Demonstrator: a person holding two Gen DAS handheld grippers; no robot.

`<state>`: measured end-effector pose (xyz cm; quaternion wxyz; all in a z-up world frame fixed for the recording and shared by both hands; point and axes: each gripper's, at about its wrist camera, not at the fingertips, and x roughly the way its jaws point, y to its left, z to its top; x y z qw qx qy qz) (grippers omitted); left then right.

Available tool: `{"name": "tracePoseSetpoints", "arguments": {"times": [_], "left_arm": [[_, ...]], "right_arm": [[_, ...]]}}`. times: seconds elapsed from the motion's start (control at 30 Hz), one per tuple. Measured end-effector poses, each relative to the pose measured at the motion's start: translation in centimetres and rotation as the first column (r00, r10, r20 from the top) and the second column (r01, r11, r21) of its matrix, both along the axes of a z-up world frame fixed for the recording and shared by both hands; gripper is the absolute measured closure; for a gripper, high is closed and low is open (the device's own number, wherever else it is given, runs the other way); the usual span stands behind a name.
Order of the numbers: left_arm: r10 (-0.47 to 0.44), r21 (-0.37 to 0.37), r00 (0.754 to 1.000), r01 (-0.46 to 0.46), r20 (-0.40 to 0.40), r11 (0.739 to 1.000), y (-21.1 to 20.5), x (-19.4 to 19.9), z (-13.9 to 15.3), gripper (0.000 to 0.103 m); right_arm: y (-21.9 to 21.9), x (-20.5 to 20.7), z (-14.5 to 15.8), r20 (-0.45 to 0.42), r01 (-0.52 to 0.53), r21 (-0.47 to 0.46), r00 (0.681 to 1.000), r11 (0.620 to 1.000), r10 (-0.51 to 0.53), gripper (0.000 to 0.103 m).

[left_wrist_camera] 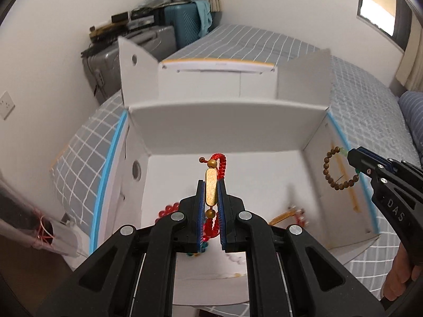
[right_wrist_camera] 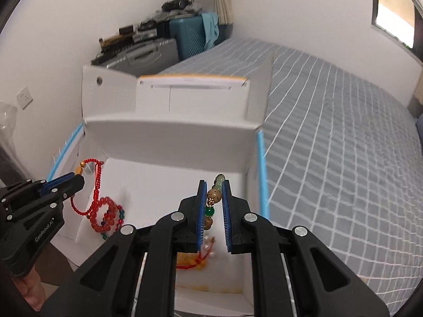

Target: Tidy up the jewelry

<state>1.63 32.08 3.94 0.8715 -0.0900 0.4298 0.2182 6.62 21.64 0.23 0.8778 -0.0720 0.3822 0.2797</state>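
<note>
Between the blue pads of our left claw (left_wrist_camera: 211, 185) we grip a red woven cord bracelet with a flat gold bar and two gold beads (left_wrist_camera: 211, 187), held upright above the open white cardboard box (left_wrist_camera: 227, 121) on the grey checked bed (right_wrist_camera: 330, 132). Our right claw (right_wrist_camera: 213, 200) is clamped on a brown wooden bead bracelet with green and pale jade beads (right_wrist_camera: 213, 198). Below and beside the left claw, a red glass bead bracelet (right_wrist_camera: 104, 216) lies on the box floor.
</note>
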Motion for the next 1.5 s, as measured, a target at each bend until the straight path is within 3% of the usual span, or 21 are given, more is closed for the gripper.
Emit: {"name": "tracePoseSetpoints", "arguments": {"times": [0.2, 0.53, 0.6, 0.67, 0.73, 0.87, 0.97, 1.13, 1.3, 1.5], "left_arm": [[0.0, -0.037, 1.0, -0.001, -0.029, 0.999, 1.0, 0.1, -2.6, 0.094], [0.017, -0.045, 0.999, -0.019, -0.045, 0.999, 2.0, 0.3, -3.3, 0.092], [0.036, -0.03, 0.998, -0.037, -0.042, 0.999, 2.0, 0.0, -3.2, 0.078], [0.053, -0.018, 0.998, -0.054, -0.018, 0.998, 2.1, -0.6, -2.8, 0.063], [0.064, -0.005, 0.998, -0.064, 0.001, 0.998, 2.0, -1.2, -2.2, 0.057], [0.06, 0.007, 0.997, -0.061, 0.039, 0.998, 1.3, -2.8, -0.8, 0.034], [0.054, 0.045, 0.996, -0.057, 0.074, 0.997, 0.3, -4.4, 0.3, 0.029], [0.051, 0.043, 0.991, -0.056, 0.122, 0.997, -0.8, -7.6, 1.1, 0.018], [0.037, 0.061, 0.985, -0.047, 0.168, 0.997, -2.2, -10.0, 1.9, 0.006], [0.018, 0.06, 0.984, -0.03, 0.179, 0.998, -3.4, -11.5, 1.5, 0.006]], "right_arm": [[1.2, 0.2, -2.6, -0.061, -0.002, -0.028, 0.998, 1.0, 0.0, 0.092], [2.1, 0.0, -4.0, -0.089, 0.004, -0.048, 0.996, 0.999, -0.008, 0.09], [2.0, 0.1, -3.9, -0.104, -0.002, -0.034, 0.995, 0.999, -0.001, 0.08], [1.5, -0.1, -3.5, -0.106, 0.003, -0.003, 0.994, 1.0, -0.003, 0.053], [0.8, -0.4, -2.8, -0.085, 0.021, 0.018, 0.996, 1.0, -0.019, 0.043], [-0.3, -1.6, -1.2, -0.029, 0.036, 0.031, 0.999, 0.999, -0.036, 0.019], [-1.2, -3.2, 0.0, 0.052, 0.05, 0.022, 0.997, 0.998, -0.051, 0.011], [-3.1, -5.6, 0.7, 0.116, 0.065, 0.042, 0.991, 0.997, -0.07, 0.008], [-4.7, -7.4, 0.8, 0.107, 0.074, 0.078, 0.991, 0.994, -0.082, 0.008], [-6.0, -9.2, 0.0, 0.075, 0.088, 0.096, 0.993, 0.992, -0.095, 0.008]]}}
